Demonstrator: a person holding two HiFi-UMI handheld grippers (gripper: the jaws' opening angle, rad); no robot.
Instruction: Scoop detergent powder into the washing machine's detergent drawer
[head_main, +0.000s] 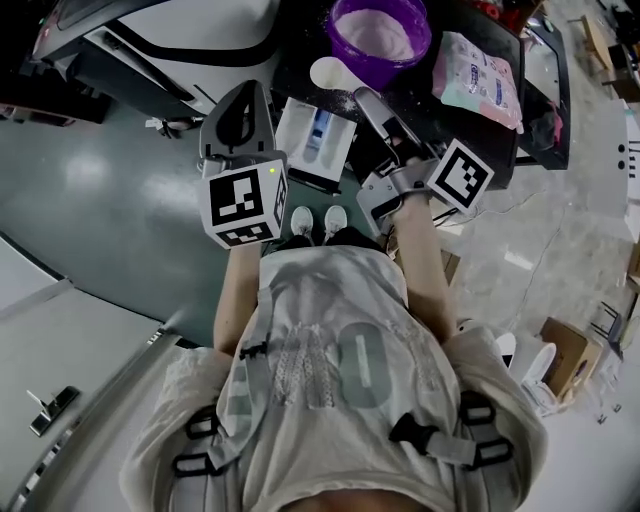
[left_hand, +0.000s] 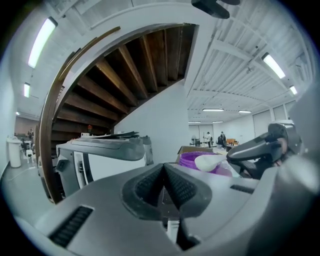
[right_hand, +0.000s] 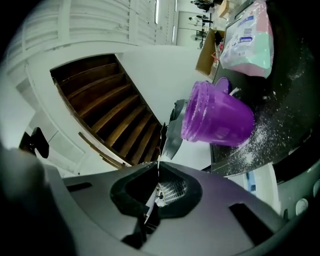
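Right gripper (head_main: 364, 98) clamping the spoon (head_main: 333, 72) by its handle, bowl hanging just beside the purple tub (head_main: 384, 70) ahead; left gripper (head_main: 243, 97) sitting closed, empty; drawer (head_main: 296, 128) lying open between the two grippers.

Indoors, beneath a curved wooden stair (left_hand: 125, 75) set against a white wall (left_hand: 162, 120). Lit by long tubes (left_hand: 42, 41) on a ribbed white ceiling (left_hand: 235, 70). Glossy grey-green floor (head_main: 100, 200) at left, pale stone floor (head_main: 540, 250) at right. Black counter (right_hand: 292, 107) ahead. Cardboard box (head_main: 566, 352) down at right.
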